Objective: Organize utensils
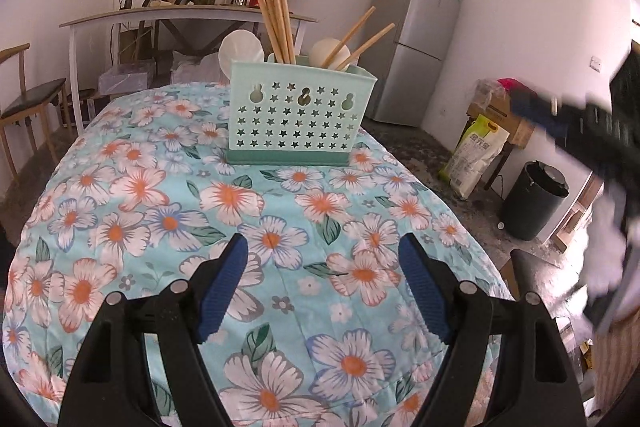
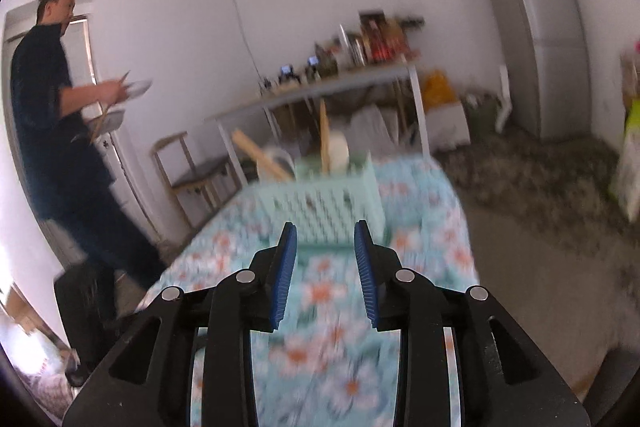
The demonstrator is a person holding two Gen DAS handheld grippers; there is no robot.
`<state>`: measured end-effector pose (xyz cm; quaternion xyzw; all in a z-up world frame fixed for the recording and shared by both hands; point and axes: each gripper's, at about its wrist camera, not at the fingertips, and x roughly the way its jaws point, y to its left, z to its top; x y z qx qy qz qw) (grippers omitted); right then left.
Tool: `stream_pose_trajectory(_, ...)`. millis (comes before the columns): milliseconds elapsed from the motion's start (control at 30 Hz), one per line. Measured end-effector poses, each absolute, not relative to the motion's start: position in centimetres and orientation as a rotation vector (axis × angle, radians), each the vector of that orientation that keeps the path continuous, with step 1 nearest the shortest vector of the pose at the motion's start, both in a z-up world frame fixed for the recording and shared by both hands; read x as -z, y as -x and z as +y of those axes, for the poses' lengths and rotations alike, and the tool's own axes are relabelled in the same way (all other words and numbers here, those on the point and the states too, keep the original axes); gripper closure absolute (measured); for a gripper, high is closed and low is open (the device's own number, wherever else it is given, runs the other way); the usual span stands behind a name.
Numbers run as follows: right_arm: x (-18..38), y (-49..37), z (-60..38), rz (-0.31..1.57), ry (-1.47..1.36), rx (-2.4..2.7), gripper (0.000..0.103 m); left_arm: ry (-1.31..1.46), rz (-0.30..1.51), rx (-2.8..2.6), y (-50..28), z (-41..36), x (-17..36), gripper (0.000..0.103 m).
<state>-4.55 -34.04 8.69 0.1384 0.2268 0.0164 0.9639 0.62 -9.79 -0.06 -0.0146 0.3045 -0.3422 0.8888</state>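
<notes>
A mint-green utensil holder with star holes stands on the floral tablecloth at the far side of the table. Several wooden chopsticks and two white spoons stick up out of it. My left gripper hovers over the cloth in front of the holder, open and empty. In the right wrist view the holder is blurred, just beyond my right gripper, whose jaws stand partly apart with nothing between them. The right gripper also shows as a blur at the right edge of the left wrist view.
A grey fridge stands at the back right, with a cluttered side table behind the holder. A black bin and a rice bag sit on the floor at right. A person holding plates stands at left by a chair.
</notes>
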Motion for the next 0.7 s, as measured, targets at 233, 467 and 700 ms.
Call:
stream_pose_trajectory(233, -3.9, 5.1, -32.7, 0.606, -0.356, -0.018, 0.073, 0.033, 0.634, 0.689, -0.6, -9.7, -0.1, 0.028)
stream_pose_trajectory(467, -2.7, 4.9, -31.4, 0.653, -0.344, -0.043, 0.073, 0.037, 0.636, 0.670, -0.8, -9.5, -0.2, 0.028)
stream_pose_trajectory(700, -2.5, 4.5, -31.2, 0.676, -0.345, -0.043, 0.073, 0.045, 0.644, 0.655, -1.3, -9.3, 0.1, 0.027)
